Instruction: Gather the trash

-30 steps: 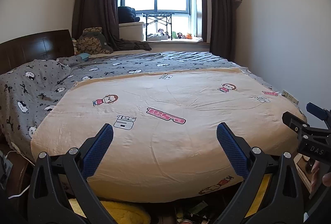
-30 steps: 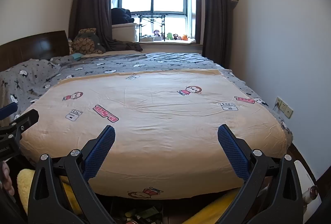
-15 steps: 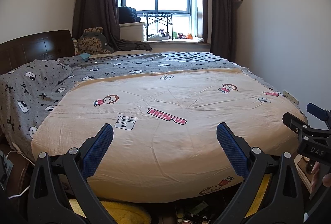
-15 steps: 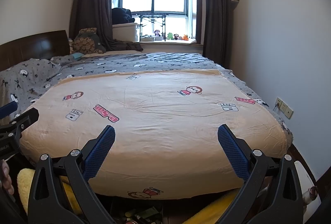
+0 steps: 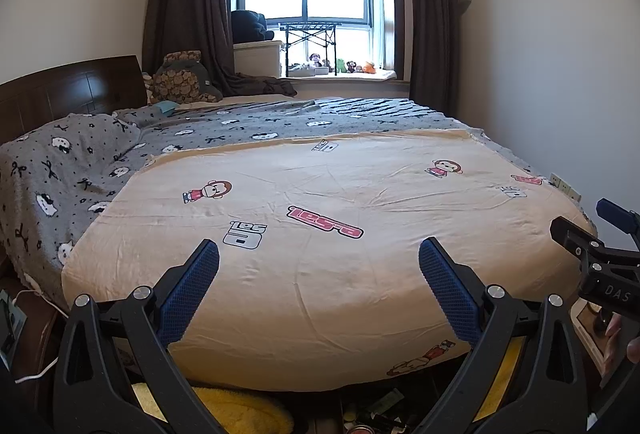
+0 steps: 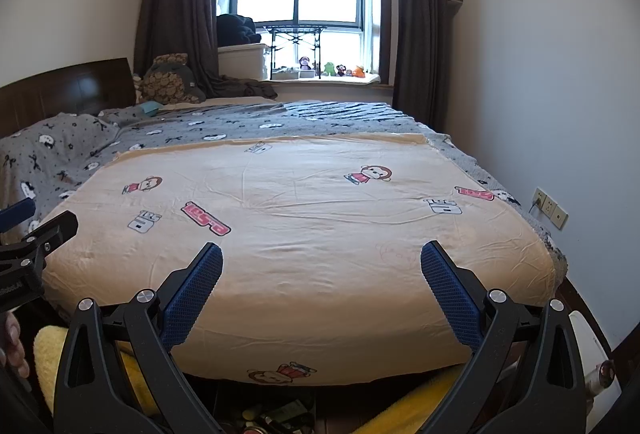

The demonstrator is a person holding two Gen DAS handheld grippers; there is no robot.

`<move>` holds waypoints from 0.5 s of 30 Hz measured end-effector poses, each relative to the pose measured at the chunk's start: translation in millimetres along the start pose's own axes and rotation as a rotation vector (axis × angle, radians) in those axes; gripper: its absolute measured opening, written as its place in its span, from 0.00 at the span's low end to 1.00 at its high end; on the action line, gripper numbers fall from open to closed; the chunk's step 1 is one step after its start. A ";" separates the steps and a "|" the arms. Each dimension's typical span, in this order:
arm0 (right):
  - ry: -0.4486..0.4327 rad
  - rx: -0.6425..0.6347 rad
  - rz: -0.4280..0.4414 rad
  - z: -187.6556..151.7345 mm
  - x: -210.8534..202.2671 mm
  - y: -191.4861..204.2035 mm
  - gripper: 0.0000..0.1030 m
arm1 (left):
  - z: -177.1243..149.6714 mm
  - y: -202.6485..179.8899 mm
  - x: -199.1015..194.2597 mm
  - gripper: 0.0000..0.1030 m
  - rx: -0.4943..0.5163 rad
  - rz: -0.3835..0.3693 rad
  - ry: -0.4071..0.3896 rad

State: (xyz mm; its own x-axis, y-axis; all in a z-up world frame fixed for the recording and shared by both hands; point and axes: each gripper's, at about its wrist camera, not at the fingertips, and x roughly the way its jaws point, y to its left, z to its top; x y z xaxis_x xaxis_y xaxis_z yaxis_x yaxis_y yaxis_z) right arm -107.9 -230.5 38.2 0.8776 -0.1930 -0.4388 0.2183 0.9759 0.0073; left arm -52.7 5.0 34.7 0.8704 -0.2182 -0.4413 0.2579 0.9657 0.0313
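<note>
My left gripper is open and empty, held over the near edge of a bed. My right gripper is open and empty too, beside it on the right; it shows at the right edge of the left wrist view. Below the bed's near edge lies dark clutter of small items, partly hidden by my fingers; it also shows in the left wrist view. I see no loose trash on the bed top.
A beige cartoon-print blanket covers the near bed; a grey printed quilt lies behind. Yellow fluffy fabric sits under the bed edge. A wall with sockets runs along the right. A window sill holds small toys.
</note>
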 end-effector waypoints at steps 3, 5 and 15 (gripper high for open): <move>0.004 -0.001 0.004 -0.4 1.0 0.5 0.97 | -0.2 1.1 -0.2 0.92 0.000 0.001 0.000; 0.007 -0.001 0.007 -0.9 1.5 0.5 0.97 | -0.1 1.0 0.1 0.92 0.000 0.000 0.000; 0.007 0.000 0.010 -1.4 0.7 0.1 0.97 | -2.0 0.5 0.3 0.92 0.000 0.001 0.004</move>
State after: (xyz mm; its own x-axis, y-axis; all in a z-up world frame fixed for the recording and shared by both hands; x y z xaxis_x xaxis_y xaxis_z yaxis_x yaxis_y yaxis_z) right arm -107.8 -230.5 36.6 0.8768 -0.1829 -0.4447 0.2097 0.9777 0.0113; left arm -53.1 5.7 32.8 0.8688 -0.2169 -0.4450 0.2572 0.9659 0.0313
